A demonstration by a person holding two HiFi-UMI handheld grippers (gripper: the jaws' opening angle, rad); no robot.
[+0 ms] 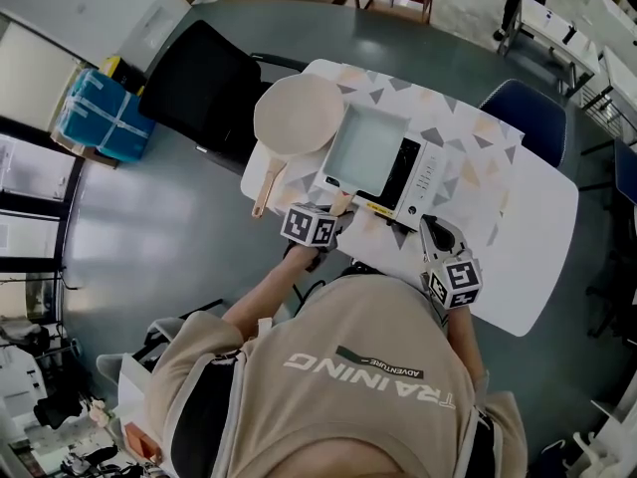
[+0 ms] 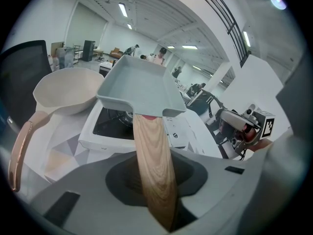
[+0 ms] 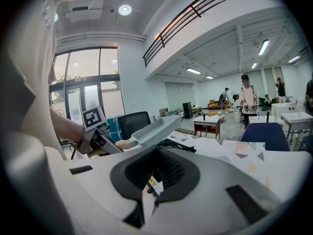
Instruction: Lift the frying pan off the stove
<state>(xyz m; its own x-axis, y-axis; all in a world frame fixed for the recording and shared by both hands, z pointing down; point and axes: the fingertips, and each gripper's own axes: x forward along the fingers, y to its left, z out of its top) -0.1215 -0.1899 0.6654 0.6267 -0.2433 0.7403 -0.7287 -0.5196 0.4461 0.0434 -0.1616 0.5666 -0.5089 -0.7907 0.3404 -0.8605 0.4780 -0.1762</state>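
A square grey-green frying pan (image 1: 366, 147) hangs over the white portable stove (image 1: 423, 177), clear of the burner and tilted. My left gripper (image 1: 333, 212) is shut on its wooden handle (image 1: 340, 203). In the left gripper view the handle (image 2: 152, 165) runs up between the jaws to the pan (image 2: 137, 87), with the stove (image 2: 112, 136) below it. My right gripper (image 1: 430, 232) is by the stove's front right corner, jaws together and empty. In the right gripper view that gripper (image 3: 151, 185) faces the raised pan (image 3: 154, 129) and the left gripper (image 3: 98, 131).
A round beige pan (image 1: 297, 116) with a pinkish handle lies on the table (image 1: 528, 227) left of the stove. A black chair (image 1: 204, 83) stands beyond the table's left end, a blue chair (image 1: 528, 108) at its far right. Blue boxes (image 1: 100, 118) are on the floor at left.
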